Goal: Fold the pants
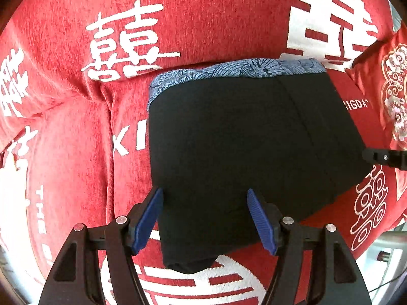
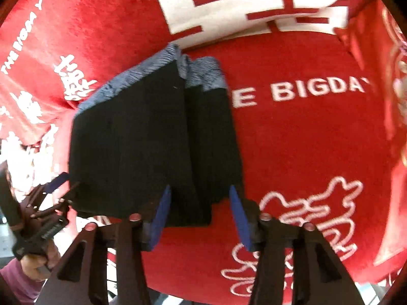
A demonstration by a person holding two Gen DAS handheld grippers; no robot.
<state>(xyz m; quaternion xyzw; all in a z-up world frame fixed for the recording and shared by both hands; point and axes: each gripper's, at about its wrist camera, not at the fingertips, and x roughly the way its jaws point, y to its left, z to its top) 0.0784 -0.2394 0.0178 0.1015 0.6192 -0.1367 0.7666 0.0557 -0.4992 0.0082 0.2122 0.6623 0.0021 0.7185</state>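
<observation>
Black pants (image 1: 241, 147) with a blue patterned waistband (image 1: 229, 72) lie folded on a red blanket. My left gripper (image 1: 204, 194) is open, its blue pads straddling the near edge of the pants. In the right wrist view the pants (image 2: 142, 147) lie folded in layers with the waistband (image 2: 142, 76) at the far end. My right gripper (image 2: 199, 192) is open over their near right corner. The left gripper (image 2: 54, 185) shows at the left edge, held by a hand. The right gripper's tip (image 1: 381, 156) shows at the right edge of the left view.
A red blanket (image 1: 76, 132) with white Chinese characters and the words "THE BIGDAY" (image 2: 305, 89) covers the surface. A red embroidered cushion (image 1: 389, 96) lies at the right. The blanket's edge drops off near the lower right.
</observation>
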